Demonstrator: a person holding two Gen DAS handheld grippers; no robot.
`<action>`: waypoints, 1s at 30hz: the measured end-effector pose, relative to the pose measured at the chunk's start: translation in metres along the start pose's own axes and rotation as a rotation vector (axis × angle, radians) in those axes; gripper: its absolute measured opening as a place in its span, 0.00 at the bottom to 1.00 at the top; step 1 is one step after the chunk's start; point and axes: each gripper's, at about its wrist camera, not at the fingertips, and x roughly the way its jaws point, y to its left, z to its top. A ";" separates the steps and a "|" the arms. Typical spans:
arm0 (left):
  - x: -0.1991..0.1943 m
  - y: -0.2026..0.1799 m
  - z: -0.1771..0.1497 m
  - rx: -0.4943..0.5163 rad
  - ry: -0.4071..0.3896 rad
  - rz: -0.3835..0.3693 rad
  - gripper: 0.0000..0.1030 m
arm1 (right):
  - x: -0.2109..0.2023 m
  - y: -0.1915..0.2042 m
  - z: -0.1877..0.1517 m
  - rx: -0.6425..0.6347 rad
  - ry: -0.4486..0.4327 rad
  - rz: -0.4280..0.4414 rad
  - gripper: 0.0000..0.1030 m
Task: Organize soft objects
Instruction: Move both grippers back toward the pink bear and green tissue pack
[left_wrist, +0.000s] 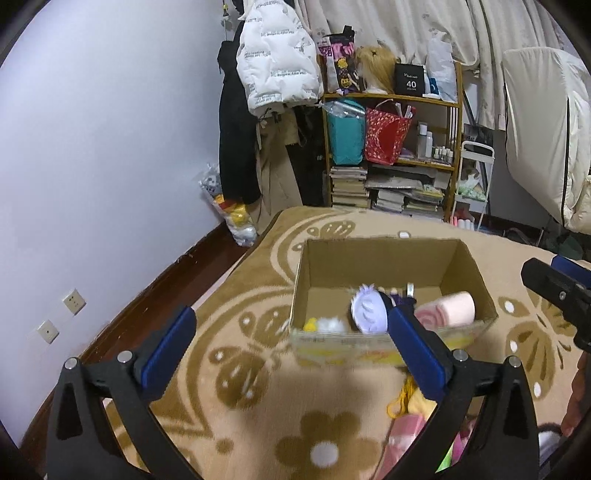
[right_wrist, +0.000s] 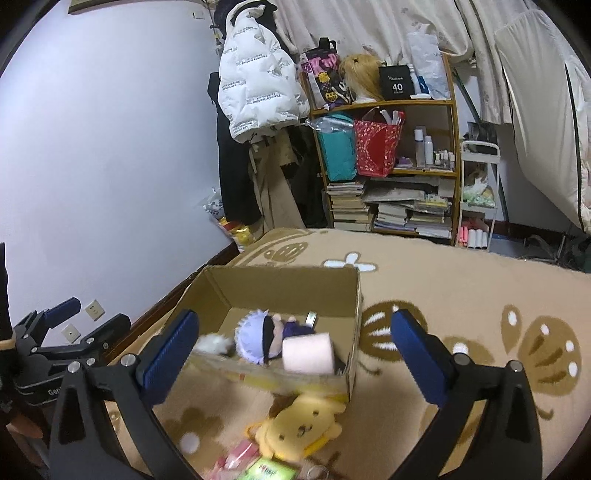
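The left gripper (left_wrist: 291, 330) hangs with fingers spread wide, holding nothing, just near of the cardboard box (left_wrist: 384, 254) on the blanket (left_wrist: 236, 332). Inside the box, left to right, lie a white fluffy toy (right_wrist: 214, 343), a lavender-haired doll (right_wrist: 262, 332) and a pink rolled towel (right_wrist: 308, 352), so part of the sorting looks done. Outside, at the box's near wall, a yellow dog plush (right_wrist: 299, 428) and pink packets (right_wrist: 236, 458) await. The right gripper (right_wrist: 293, 356), fingers equally wide and empty, hovers above them.
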 end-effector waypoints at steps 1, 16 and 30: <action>-0.004 0.001 -0.004 -0.007 0.007 -0.009 1.00 | -0.004 0.001 -0.003 0.004 0.005 0.006 1.00; -0.038 -0.011 -0.047 -0.044 0.122 -0.100 1.00 | -0.052 -0.010 -0.050 0.117 0.093 -0.008 1.00; -0.026 -0.019 -0.070 -0.002 0.233 -0.106 1.00 | -0.042 -0.023 -0.091 0.198 0.237 -0.060 1.00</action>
